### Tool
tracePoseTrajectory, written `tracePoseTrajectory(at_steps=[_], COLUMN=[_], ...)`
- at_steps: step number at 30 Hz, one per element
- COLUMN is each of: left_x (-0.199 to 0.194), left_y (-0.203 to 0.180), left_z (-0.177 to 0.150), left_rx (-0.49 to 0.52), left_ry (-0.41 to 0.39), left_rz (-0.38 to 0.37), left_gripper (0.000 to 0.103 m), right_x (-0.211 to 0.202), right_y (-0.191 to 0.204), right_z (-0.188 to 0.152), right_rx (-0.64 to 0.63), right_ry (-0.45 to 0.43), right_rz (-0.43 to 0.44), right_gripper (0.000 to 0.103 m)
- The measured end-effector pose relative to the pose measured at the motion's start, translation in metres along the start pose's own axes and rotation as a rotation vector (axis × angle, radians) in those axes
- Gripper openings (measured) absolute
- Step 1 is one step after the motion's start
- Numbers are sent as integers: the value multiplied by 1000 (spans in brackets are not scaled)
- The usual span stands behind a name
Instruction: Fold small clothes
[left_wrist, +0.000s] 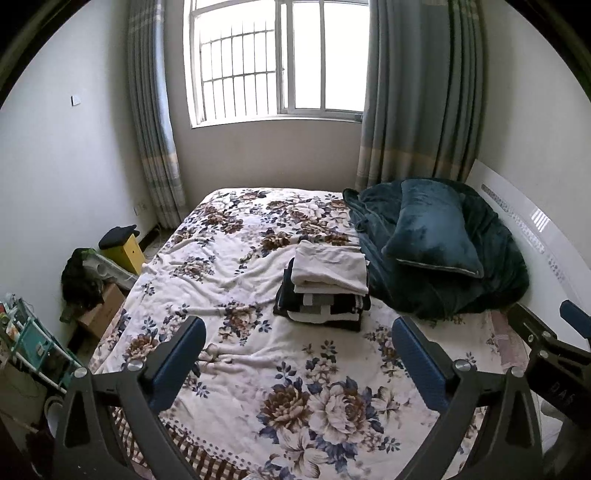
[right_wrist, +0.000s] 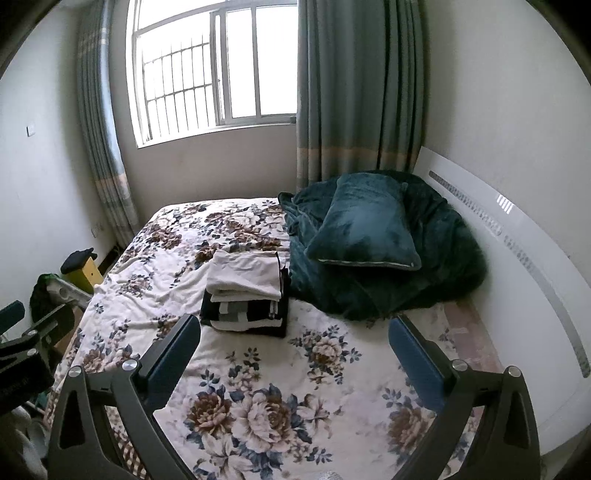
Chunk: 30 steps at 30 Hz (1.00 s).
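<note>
In the left wrist view, near the lower edge, the left gripper (left_wrist: 298, 338) hovers above the floral bedspread (left_wrist: 236, 266); its two blue-padded fingers (left_wrist: 177, 363) stand wide apart with nothing between them. Beyond the gap, toward the far right of the bed, sits the stack of folded clothes (left_wrist: 324, 291); a white garment (left_wrist: 330, 269) lies on top, black, grey and white striped pieces lie beneath it. The stack rests just beside a heaped dark teal blanket (left_wrist: 480, 280); a teal pillow (left_wrist: 432, 229) lies on that heap. Part of the right gripper (left_wrist: 554, 343) shows at the right edge; its finger state cannot be told from this view. A barred window (left_wrist: 277, 59) with grey-green curtains (left_wrist: 421, 92) closes the far wall; a yellow box (left_wrist: 125, 253) and a cardboard box (left_wrist: 101, 310) stand on the floor at left.

In the right wrist view, the right gripper (right_wrist: 294, 336) hangs over the bedspread (right_wrist: 258, 369); its fingers (right_wrist: 417, 358) are spread, holding nothing. The stack of folded clothes (right_wrist: 245, 295) lies far of the left finger, touching the teal blanket (right_wrist: 388, 288). A white headboard (right_wrist: 535, 277) runs along the right wall.
</note>
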<state>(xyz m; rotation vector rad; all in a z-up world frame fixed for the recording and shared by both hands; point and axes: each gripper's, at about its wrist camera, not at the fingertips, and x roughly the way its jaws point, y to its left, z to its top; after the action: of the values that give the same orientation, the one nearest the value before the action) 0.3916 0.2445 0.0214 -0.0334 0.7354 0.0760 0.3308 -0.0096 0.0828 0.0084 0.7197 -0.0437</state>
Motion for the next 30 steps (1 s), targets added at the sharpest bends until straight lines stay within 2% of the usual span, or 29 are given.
tracePoseTrajectory(at_steps=[8, 30], left_x=[-4, -8], left_y=[-4, -10], left_z=[-1, 0], left_rx=[0, 8], left_ry=[-3, 10], left_rz=[2, 7], left_gripper=[103, 103], right_x=[4, 16], right_y=[-5, -6], right_z=[12, 15], right_rx=[-15, -32], right_ry=[5, 24], right_rz=[19, 30], right_gripper=[103, 103])
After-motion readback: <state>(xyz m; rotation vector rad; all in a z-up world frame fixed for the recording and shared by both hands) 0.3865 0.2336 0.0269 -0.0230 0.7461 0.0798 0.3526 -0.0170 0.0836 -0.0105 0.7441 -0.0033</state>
